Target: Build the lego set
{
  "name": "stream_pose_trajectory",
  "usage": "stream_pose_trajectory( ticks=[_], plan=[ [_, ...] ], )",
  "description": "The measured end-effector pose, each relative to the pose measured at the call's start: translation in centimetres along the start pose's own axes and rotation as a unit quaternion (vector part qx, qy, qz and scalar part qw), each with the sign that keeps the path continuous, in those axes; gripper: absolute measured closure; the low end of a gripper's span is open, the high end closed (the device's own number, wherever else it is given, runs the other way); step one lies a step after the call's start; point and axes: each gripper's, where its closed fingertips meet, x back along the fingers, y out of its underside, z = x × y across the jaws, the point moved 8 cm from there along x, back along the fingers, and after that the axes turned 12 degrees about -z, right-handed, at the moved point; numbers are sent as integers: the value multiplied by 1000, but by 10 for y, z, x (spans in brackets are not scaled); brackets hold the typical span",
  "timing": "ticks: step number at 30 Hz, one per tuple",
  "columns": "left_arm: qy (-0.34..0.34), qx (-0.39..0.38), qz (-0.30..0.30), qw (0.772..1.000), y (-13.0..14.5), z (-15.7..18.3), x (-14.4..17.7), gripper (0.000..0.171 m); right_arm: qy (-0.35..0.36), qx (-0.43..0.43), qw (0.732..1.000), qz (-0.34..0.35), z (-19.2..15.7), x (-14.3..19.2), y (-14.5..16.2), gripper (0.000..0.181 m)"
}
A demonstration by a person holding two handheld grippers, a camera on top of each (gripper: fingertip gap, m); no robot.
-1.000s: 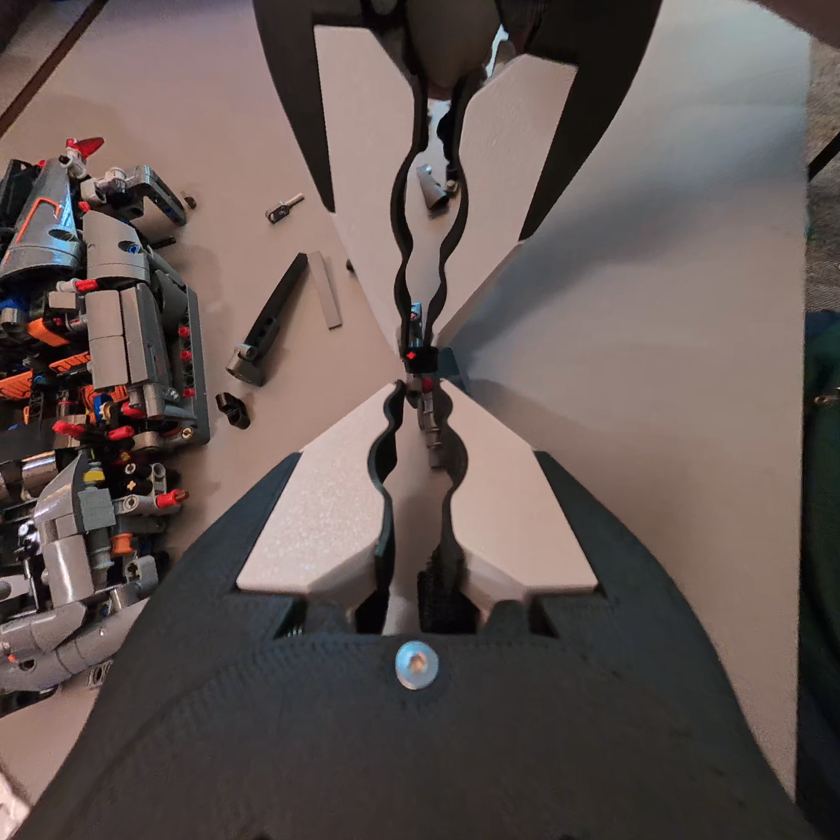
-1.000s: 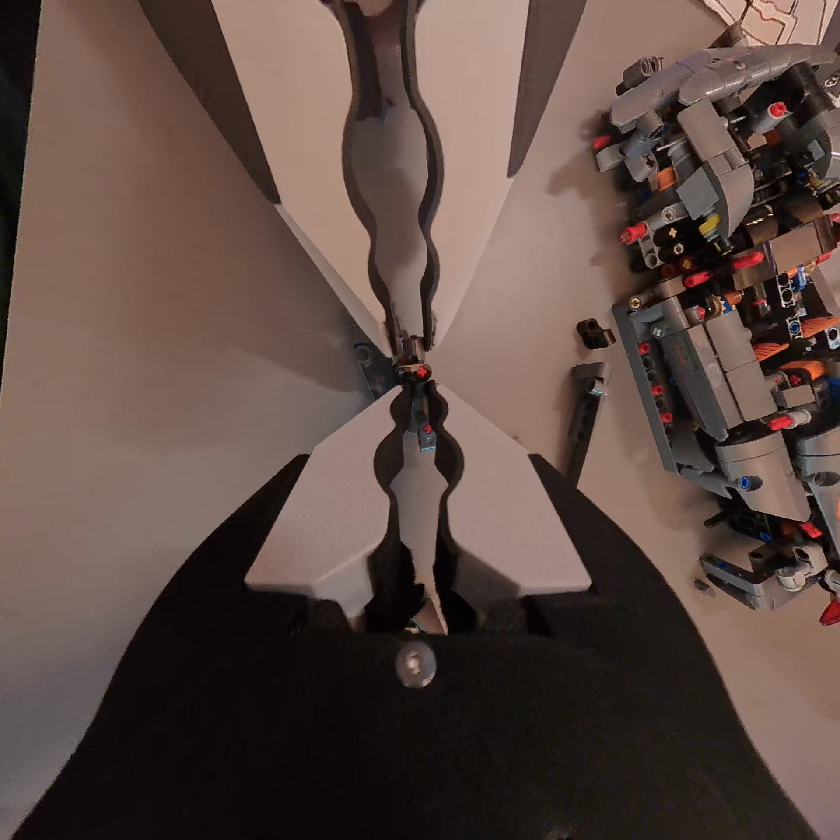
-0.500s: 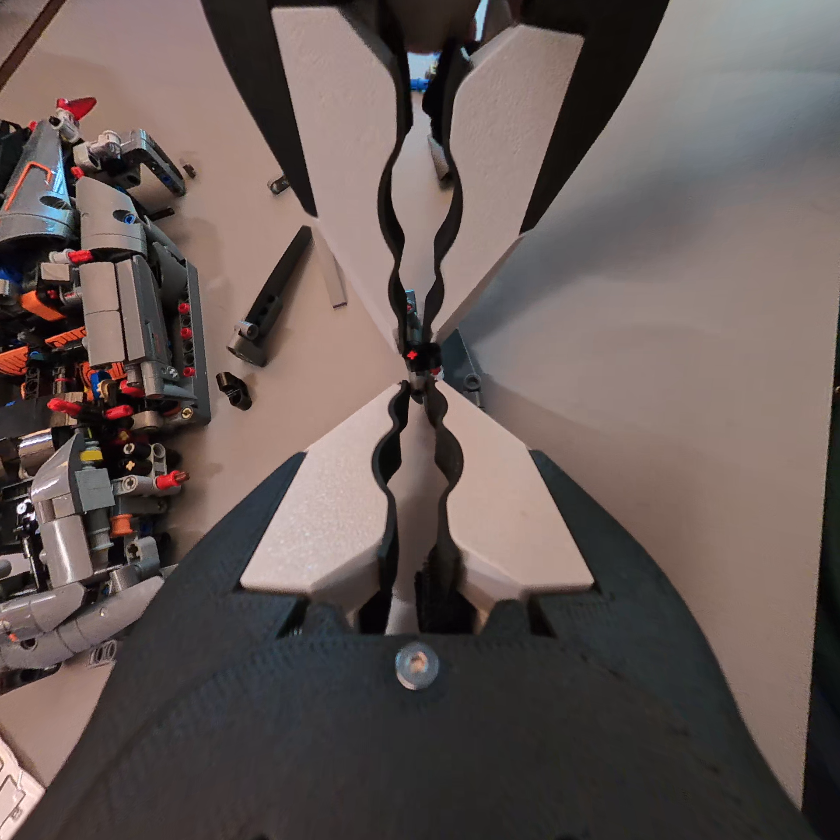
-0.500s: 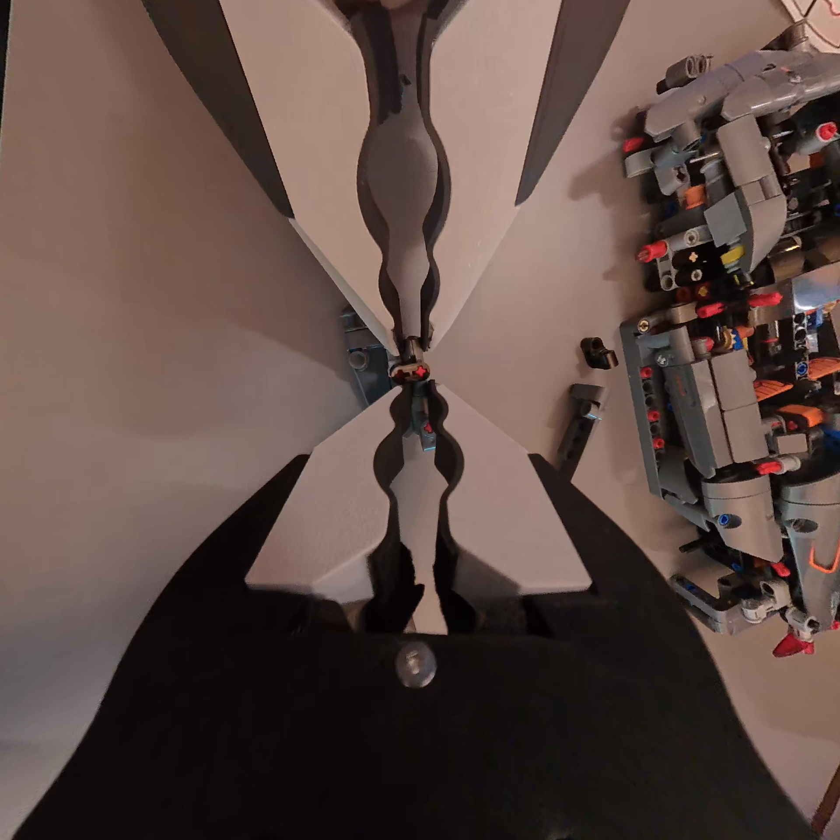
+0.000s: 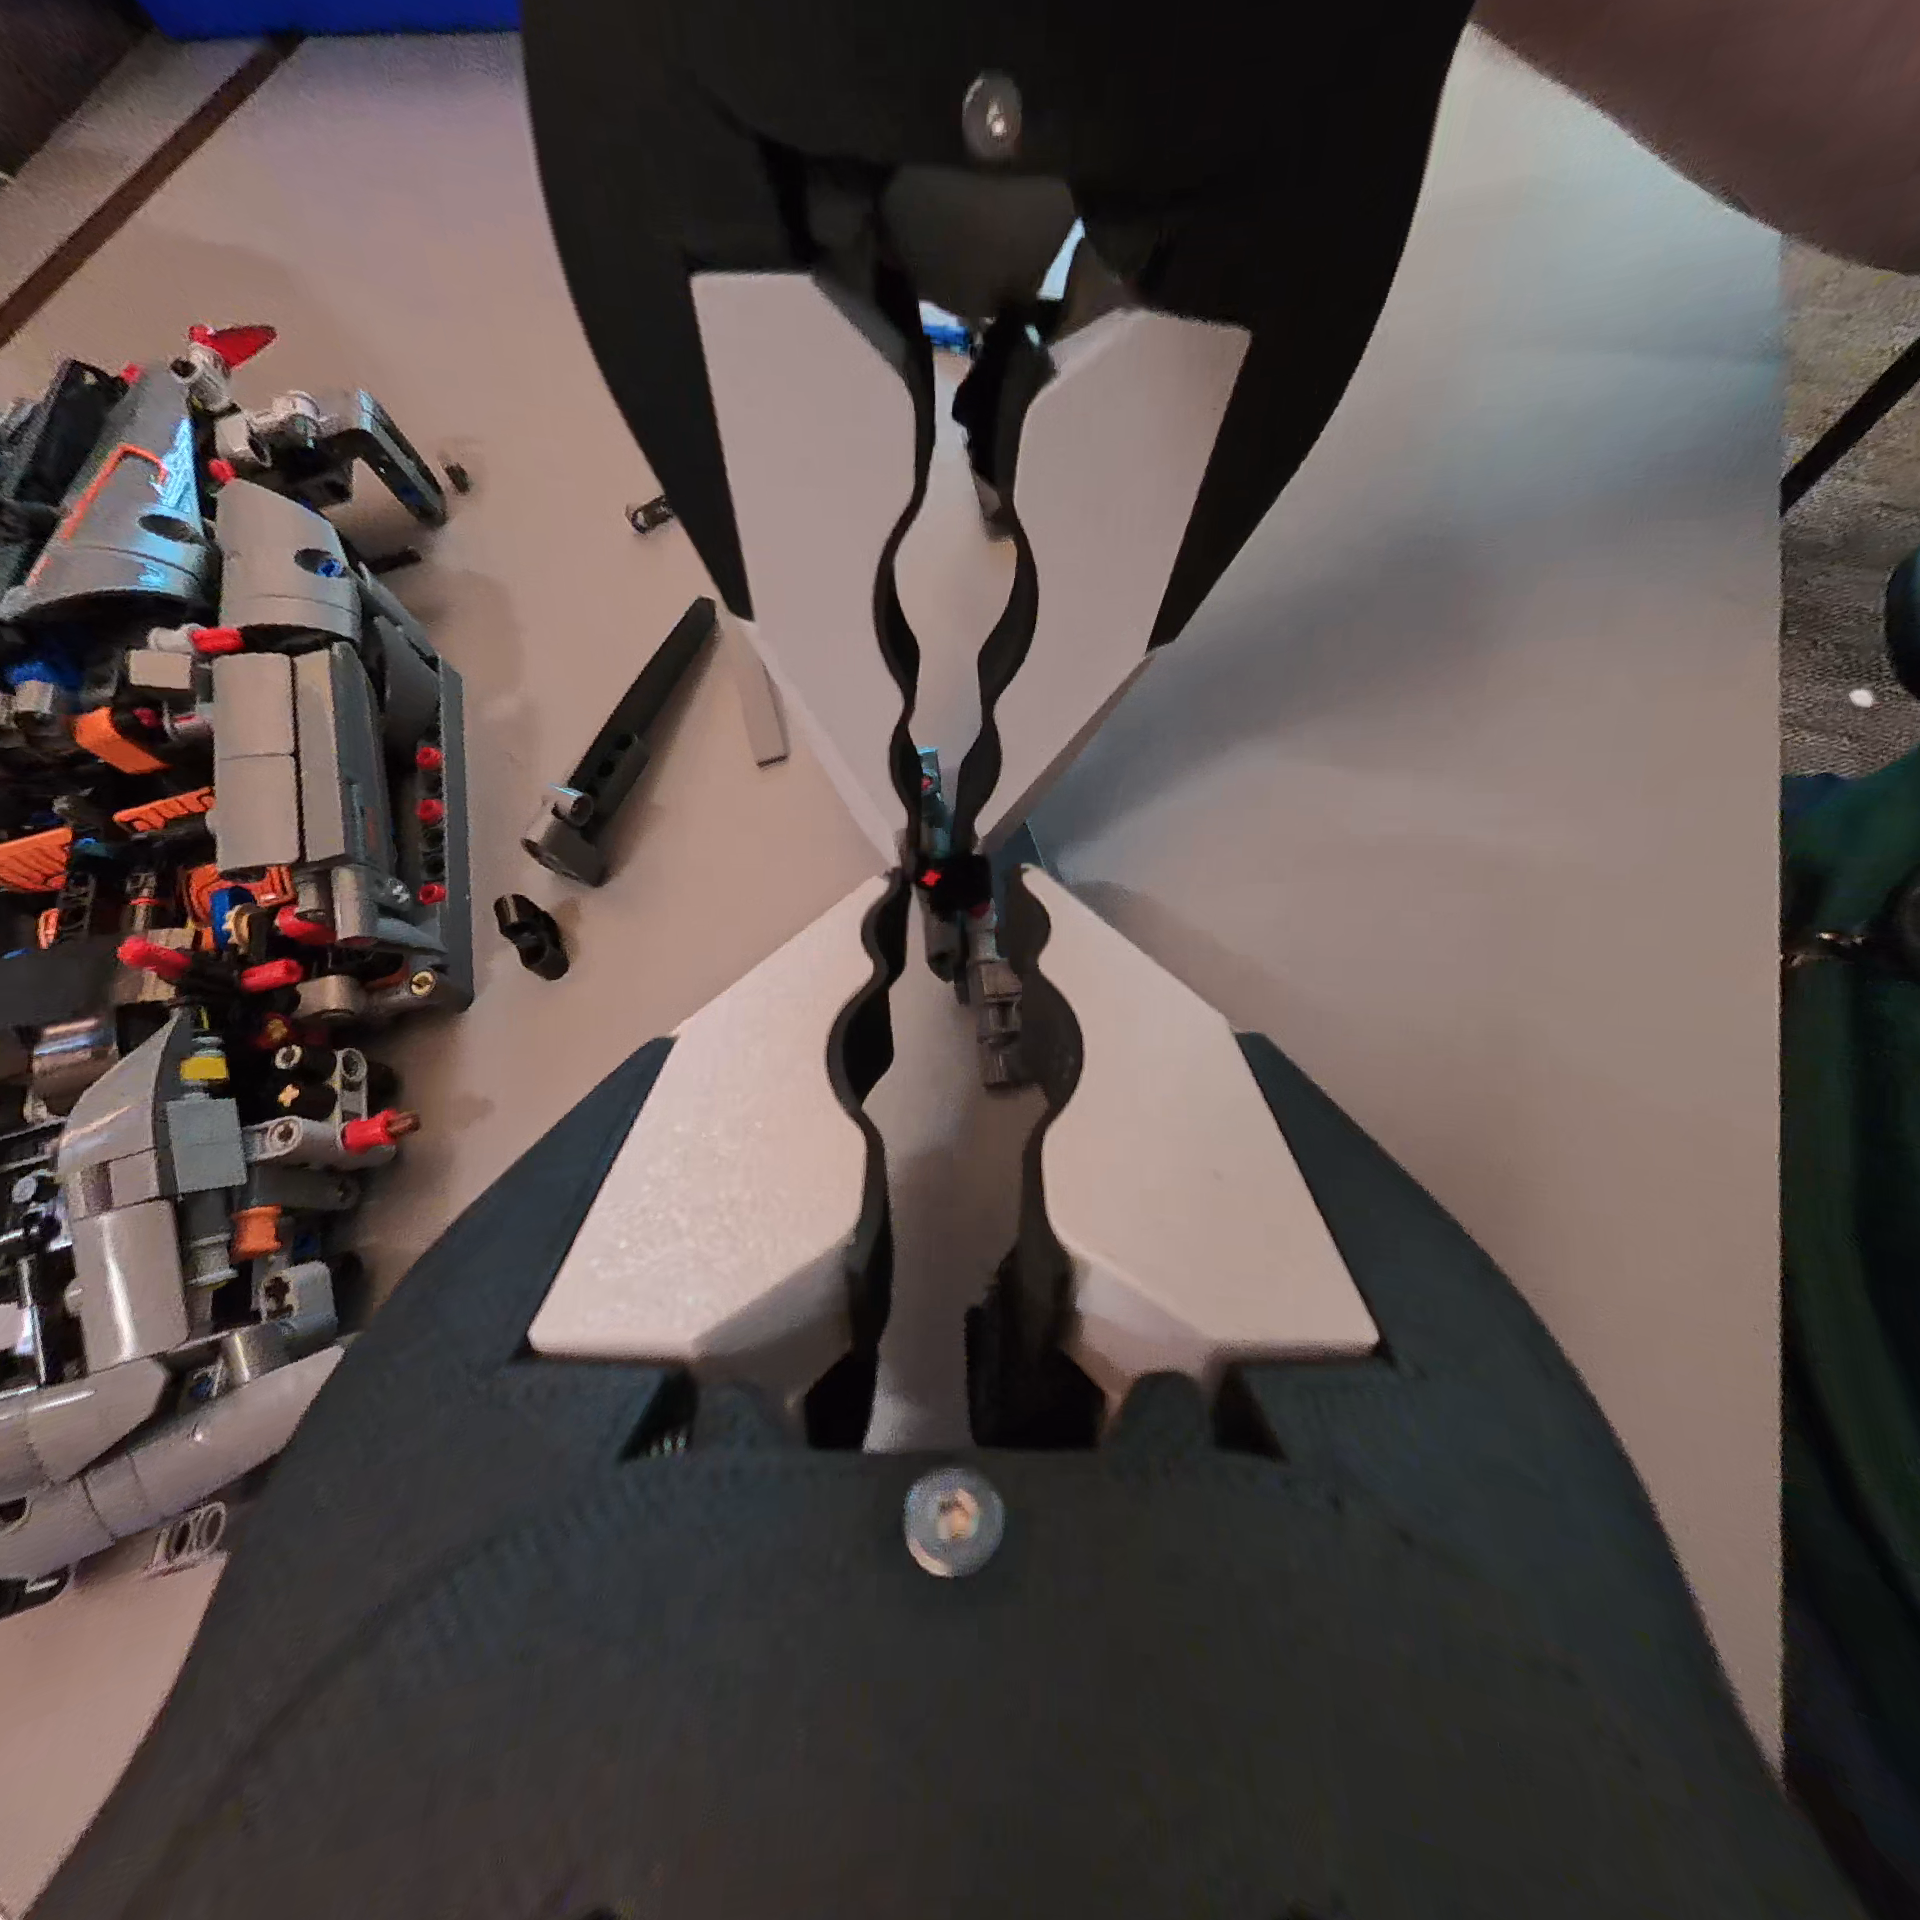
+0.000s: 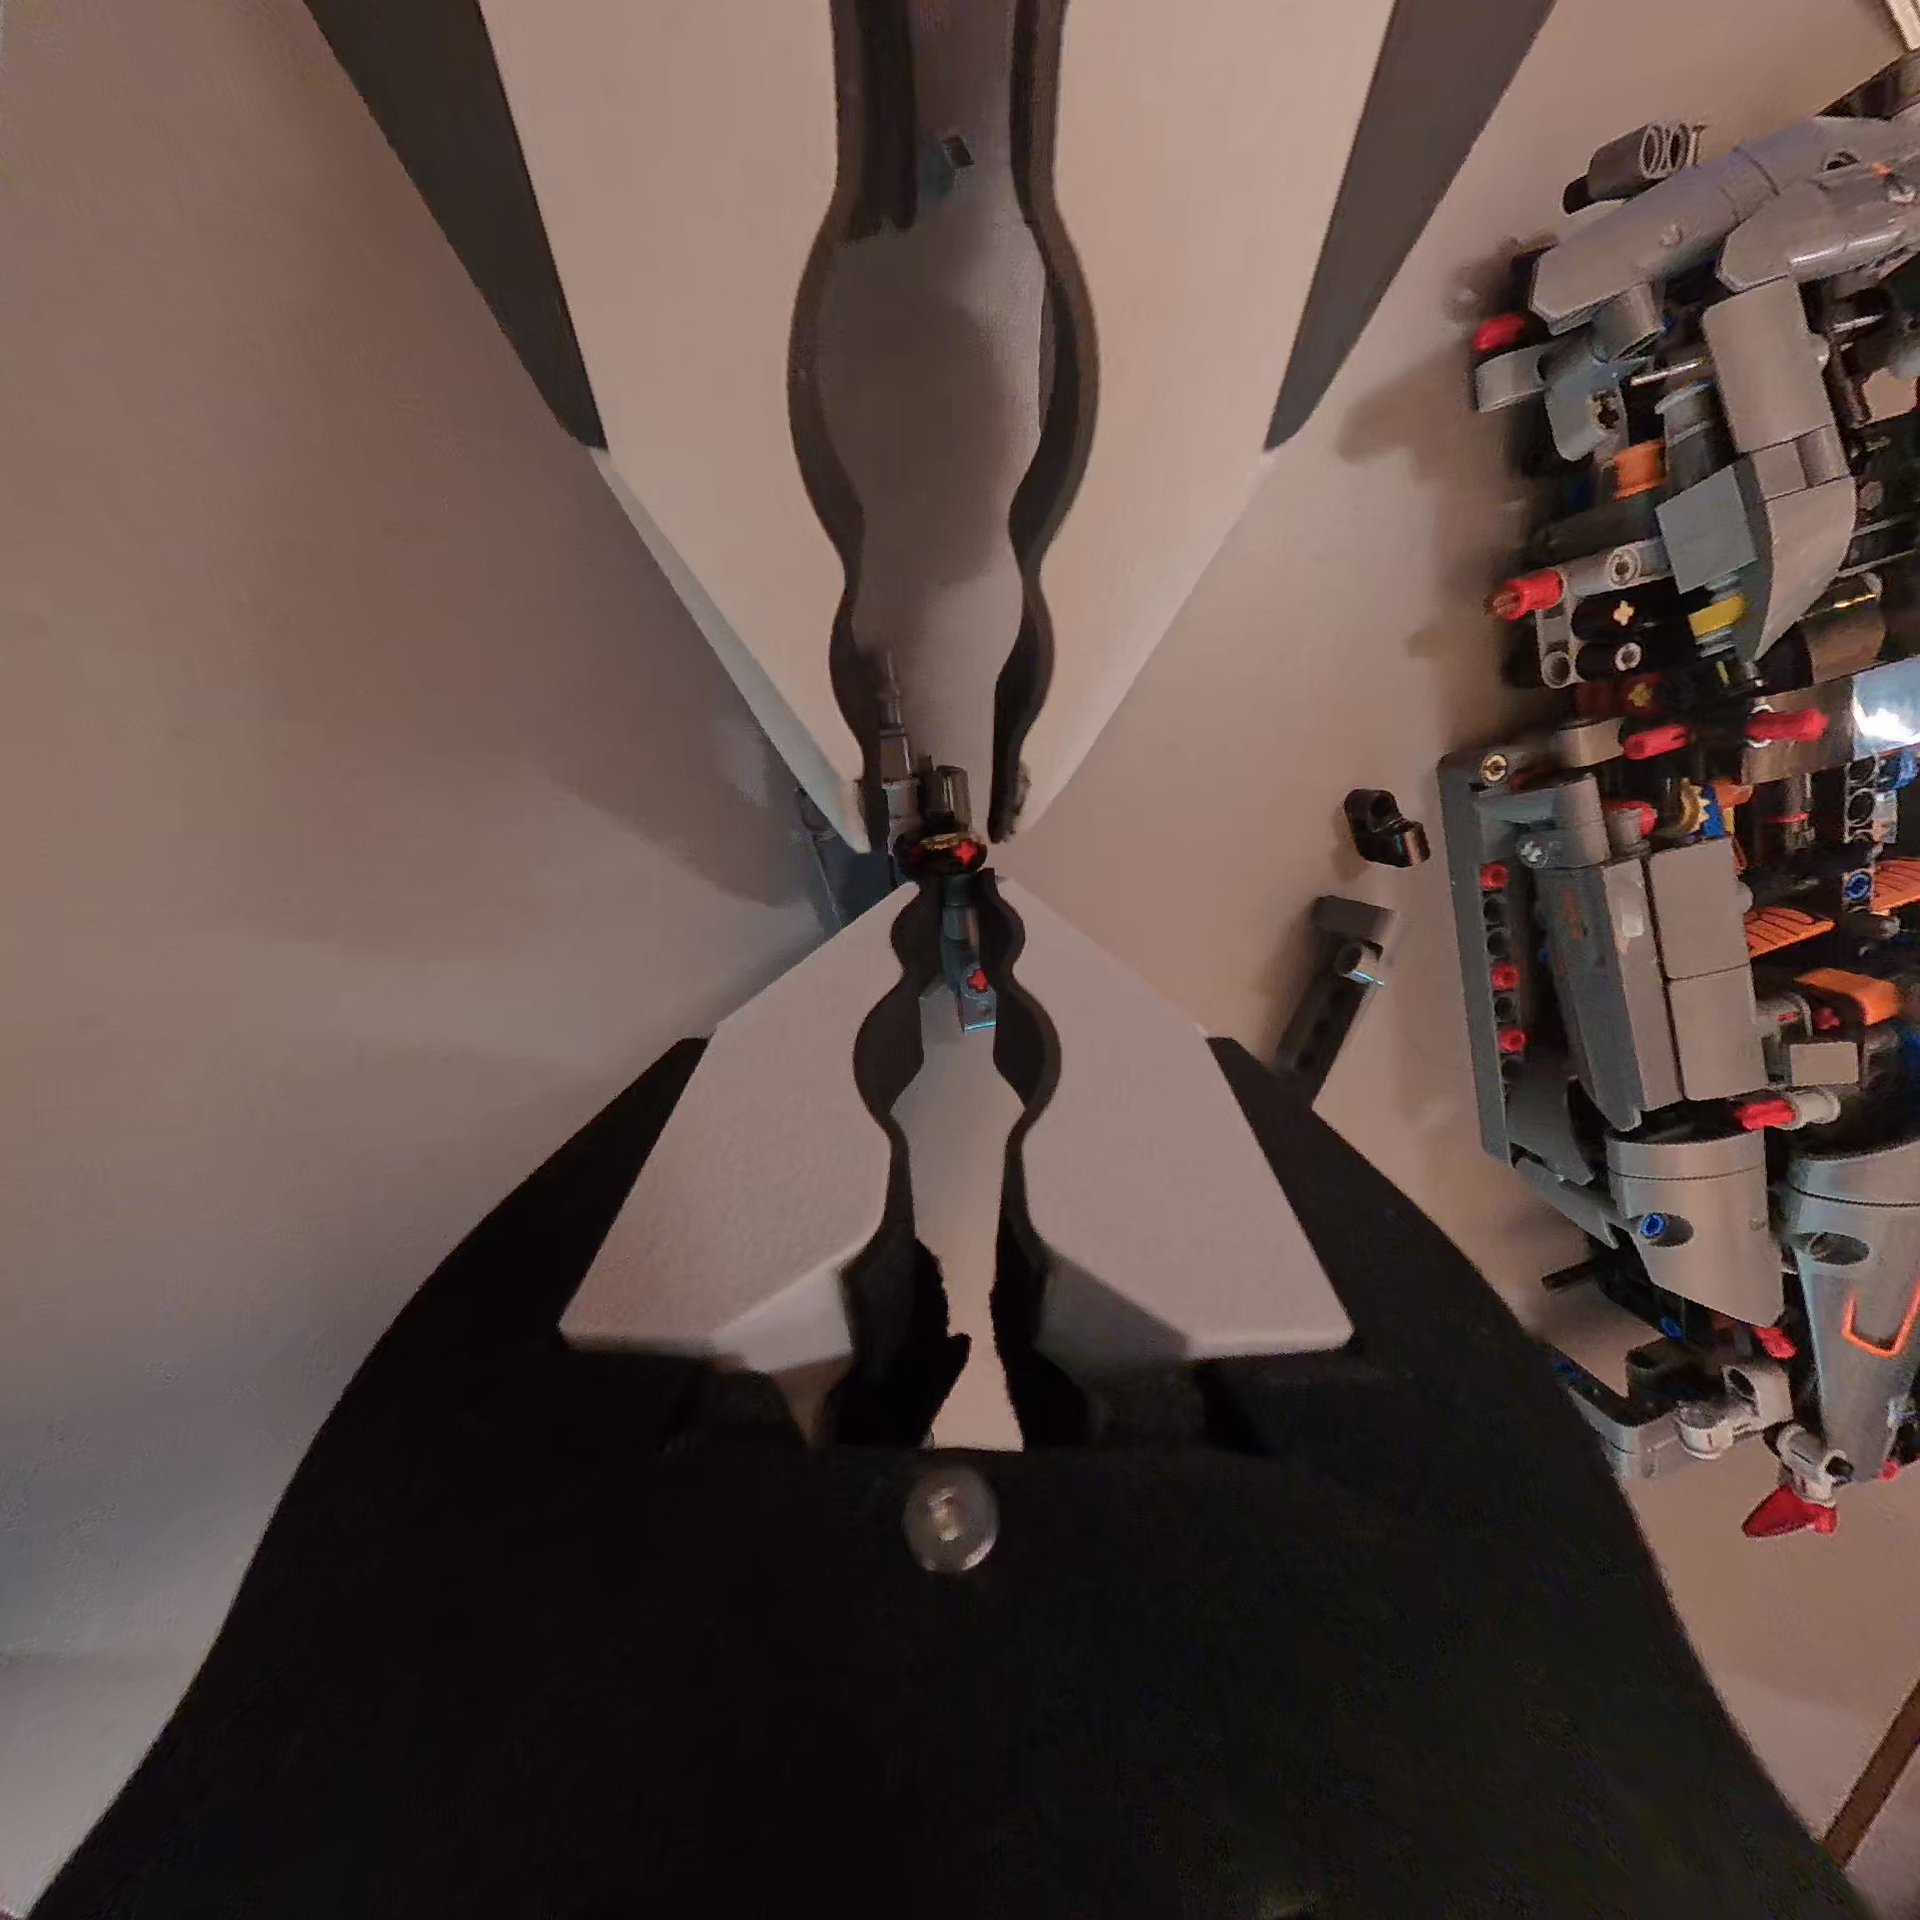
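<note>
My left gripper (image 5: 956,883) and right gripper (image 6: 951,883) meet tip to tip above the beige table (image 5: 1403,935). The left is shut on a small grey pin piece (image 5: 992,997), which also shows in the right wrist view (image 6: 899,758). The right is shut on a small grey-blue piece with a red pin (image 6: 971,987), seen in the left wrist view too (image 5: 932,790). A black connector with a red axle end (image 6: 940,852) sits between the two sets of tips (image 5: 951,878). The large grey, black and orange lego model (image 5: 260,831) lies left of my left gripper, and on the right in the right wrist view (image 6: 1714,831).
A black beam (image 5: 623,748), a light grey tile (image 5: 764,717) and a small black connector (image 5: 530,925) lie loose between the model and the grippers. A dark grey beam (image 6: 821,862) lies under the tips. The table's edge (image 5: 1782,935) runs along the right, with something green (image 5: 1849,1039) beyond. Only a small space, under 4 cm, lies between the two pairs of fingers. Both grippers' tips are roughly 9 cm from the small black connector (image 5: 530,925). Seen from the right wrist view (image 6: 1389,834) as well.
Both grippers stay tip to tip on the small pieces. The right gripper came in closer half a second ago and has drawn back and tilted slightly. The model has shifted a little in both views.
</note>
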Motion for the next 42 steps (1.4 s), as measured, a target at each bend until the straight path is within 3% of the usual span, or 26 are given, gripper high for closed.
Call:
stream_pose_trajectory(
  ticks=[10,24,35,42],
  plan=[
    [-18,1,-19,1000,1,3,-5,159,-1,7,1000,-12,-1,0,-2,177],
    [-28,43,-1,999,7,7,-4,159,-35,51,996,-66,3,1,-13,177],
    [-22,54,5,998,9,7,-5,160,-58,54,994,-72,7,0,-14,177],
    [-31,45,6,998,9,9,-5,160,-43,35,998,-40,3,-1,-9,177]
  ],
)
